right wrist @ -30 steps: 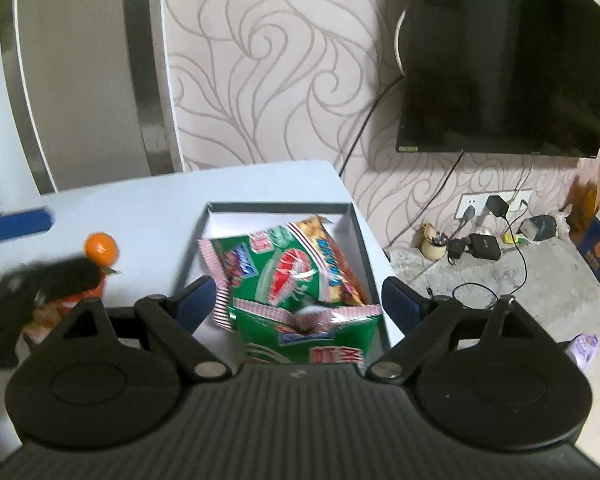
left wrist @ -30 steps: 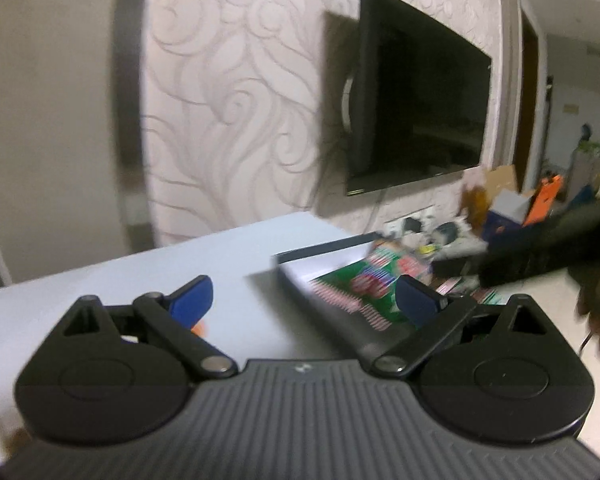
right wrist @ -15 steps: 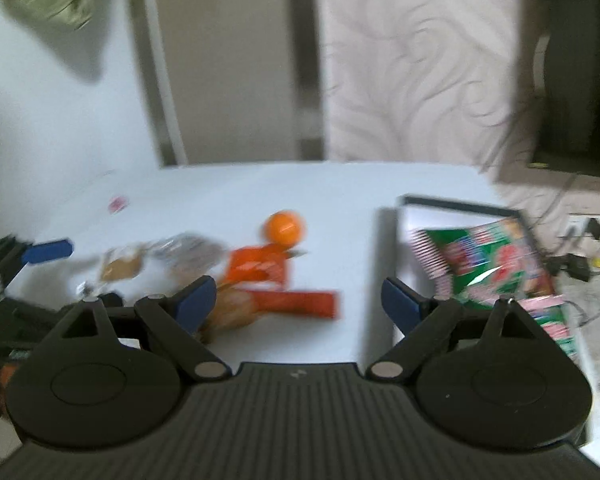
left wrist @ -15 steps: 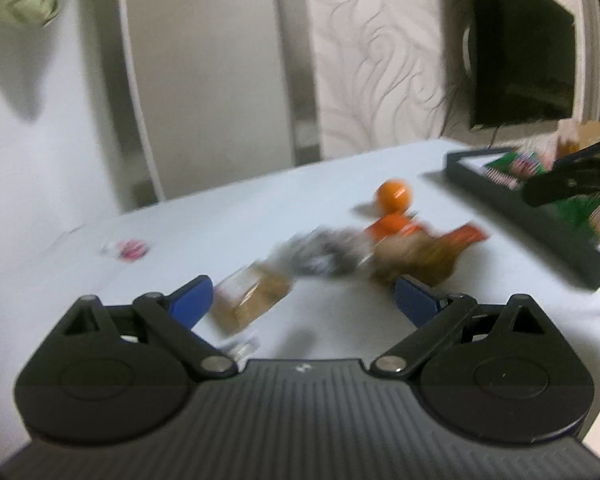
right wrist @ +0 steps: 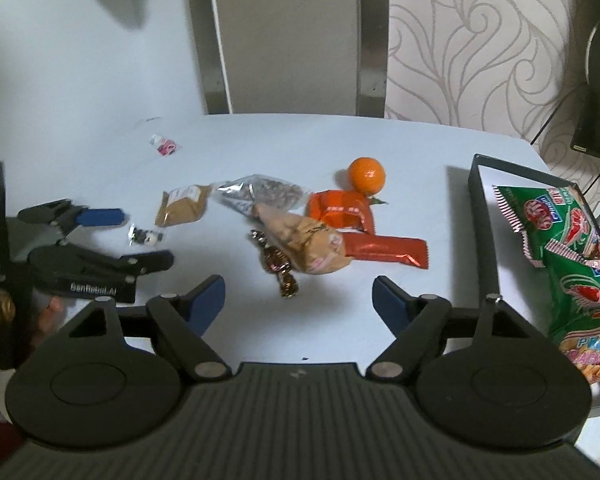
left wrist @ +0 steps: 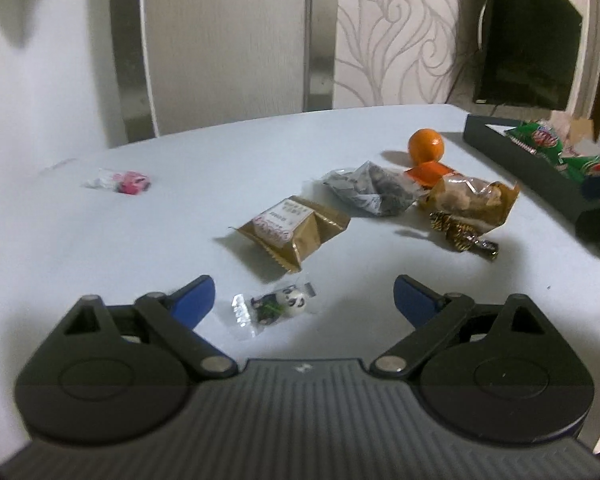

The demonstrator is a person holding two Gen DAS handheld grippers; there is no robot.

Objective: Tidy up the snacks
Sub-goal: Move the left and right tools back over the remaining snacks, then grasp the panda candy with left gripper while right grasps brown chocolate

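Snacks lie scattered on the pale table (left wrist: 100, 240). My left gripper (left wrist: 303, 298) is open and empty, its blue fingers straddling a small clear panda candy packet (left wrist: 278, 306); it also shows in the right wrist view (right wrist: 132, 240). Beyond it lie a gold-brown pouch (left wrist: 294, 230), a grey foil bag (left wrist: 370, 192), a tan bag (left wrist: 472, 202) and an orange (left wrist: 426, 146). My right gripper (right wrist: 298, 300) is open and empty, just short of a brown wrapped candy (right wrist: 278, 266) and the tan bag (right wrist: 304, 246). A black tray (right wrist: 482, 216) at the right holds green prawn cracker bags (right wrist: 572, 248).
Orange-red wrappers (right wrist: 384, 250) lie beside the orange (right wrist: 366, 174). A small pink packet (right wrist: 165, 147) sits at the far left of the table. A wall, a panel and a dark TV (left wrist: 528, 36) stand behind the table.
Both grippers have swung left from over the tray to the scattered snacks. The left gripper has dropped low to the table around the panda packet.
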